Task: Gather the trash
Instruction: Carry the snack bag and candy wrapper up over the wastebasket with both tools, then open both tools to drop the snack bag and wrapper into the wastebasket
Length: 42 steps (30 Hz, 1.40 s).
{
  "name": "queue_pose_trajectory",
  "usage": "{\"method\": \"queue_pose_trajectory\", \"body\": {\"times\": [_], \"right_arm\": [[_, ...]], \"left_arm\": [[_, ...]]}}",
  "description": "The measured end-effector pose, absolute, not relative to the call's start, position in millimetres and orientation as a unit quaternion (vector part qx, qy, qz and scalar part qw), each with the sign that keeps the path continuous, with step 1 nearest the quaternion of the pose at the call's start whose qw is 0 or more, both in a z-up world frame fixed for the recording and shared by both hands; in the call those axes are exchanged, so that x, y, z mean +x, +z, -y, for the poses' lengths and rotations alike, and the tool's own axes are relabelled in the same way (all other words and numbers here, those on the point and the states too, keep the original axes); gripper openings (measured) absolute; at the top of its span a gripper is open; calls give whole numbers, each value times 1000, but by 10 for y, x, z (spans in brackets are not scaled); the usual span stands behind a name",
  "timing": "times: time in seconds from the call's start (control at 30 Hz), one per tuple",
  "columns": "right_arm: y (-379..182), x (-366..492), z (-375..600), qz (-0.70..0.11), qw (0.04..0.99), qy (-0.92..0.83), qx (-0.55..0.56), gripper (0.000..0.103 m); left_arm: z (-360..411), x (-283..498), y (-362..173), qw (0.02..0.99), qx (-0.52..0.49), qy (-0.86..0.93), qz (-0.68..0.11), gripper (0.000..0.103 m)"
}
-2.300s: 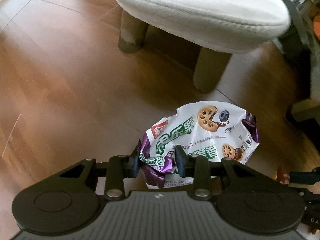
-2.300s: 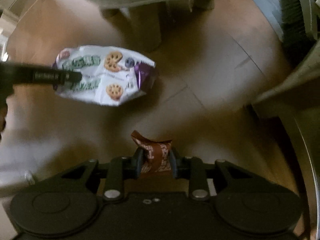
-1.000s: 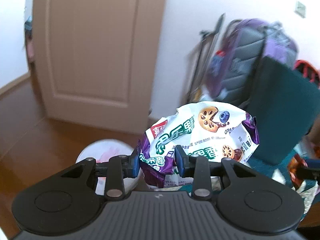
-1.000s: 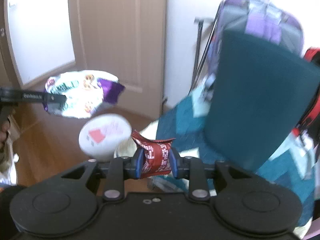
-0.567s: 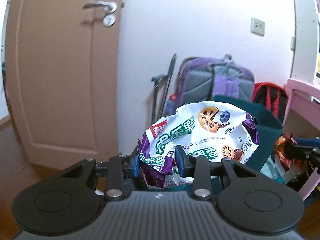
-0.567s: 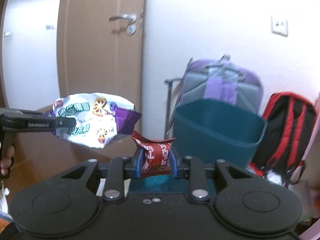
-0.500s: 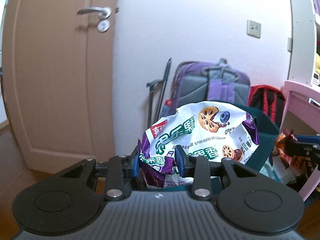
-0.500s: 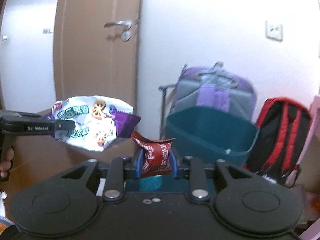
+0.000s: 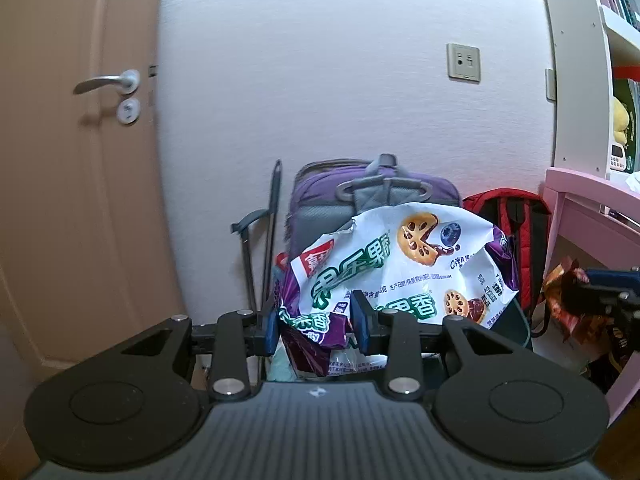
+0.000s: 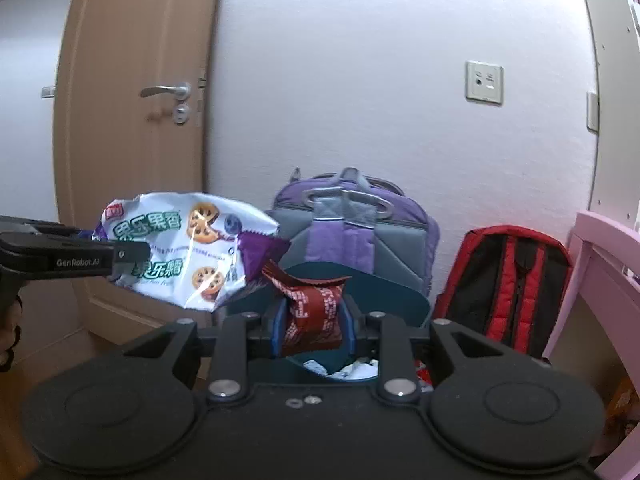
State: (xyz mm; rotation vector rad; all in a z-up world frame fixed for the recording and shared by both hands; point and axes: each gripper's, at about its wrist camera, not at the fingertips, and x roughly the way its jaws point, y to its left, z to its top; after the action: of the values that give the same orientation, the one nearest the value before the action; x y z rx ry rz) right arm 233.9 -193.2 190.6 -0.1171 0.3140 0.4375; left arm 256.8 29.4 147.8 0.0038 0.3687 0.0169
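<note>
My left gripper is shut on the purple end of a white and purple cookie bag, held up in the air. In the right wrist view the same cookie bag hangs at the left from the left gripper. My right gripper is shut on a crumpled dark red wrapper. That red wrapper also shows at the right edge of the left wrist view. Just beyond both grippers stands a dark teal bin with white scraps inside; the bag hides most of the bin in the left wrist view.
A purple and grey backpack leans on the white wall behind the bin. A red and black backpack stands to its right, beside a pink table. A brown door is at the left. White shelves rise at the right.
Both grippers have risen from the floor with their trash and come closer to the teal bin and the wall. The bag and the wrapper stay gripped as before.
</note>
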Motion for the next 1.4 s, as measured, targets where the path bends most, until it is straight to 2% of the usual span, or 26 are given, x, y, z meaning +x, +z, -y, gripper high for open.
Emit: {"method": "queue_pose_trajectory", "body": {"times": [0.57,1.07,1.13,1.3,1.4], "right_arm": [[1509,3193,1969,-222,951,203,-62,27],[1274,3545,1800,-281,933,209,-82,29],[1271,3554,1800,-281,934,207,-80,30],[1275,3550,1860,-287,933,209,-57,33],[1288,3528,1921,-290,933,207,-41,34]], "left_arm": [[288,3711,1103,965,49,-13,-258,34],[494,4229,743,934,106,-25,-339,37],[500,4257,723,931,100,-28,-349,41],[478,4191,753,937,74,-30,-341,72],[457,4139,776,938,63,-31,-339,74]]}}
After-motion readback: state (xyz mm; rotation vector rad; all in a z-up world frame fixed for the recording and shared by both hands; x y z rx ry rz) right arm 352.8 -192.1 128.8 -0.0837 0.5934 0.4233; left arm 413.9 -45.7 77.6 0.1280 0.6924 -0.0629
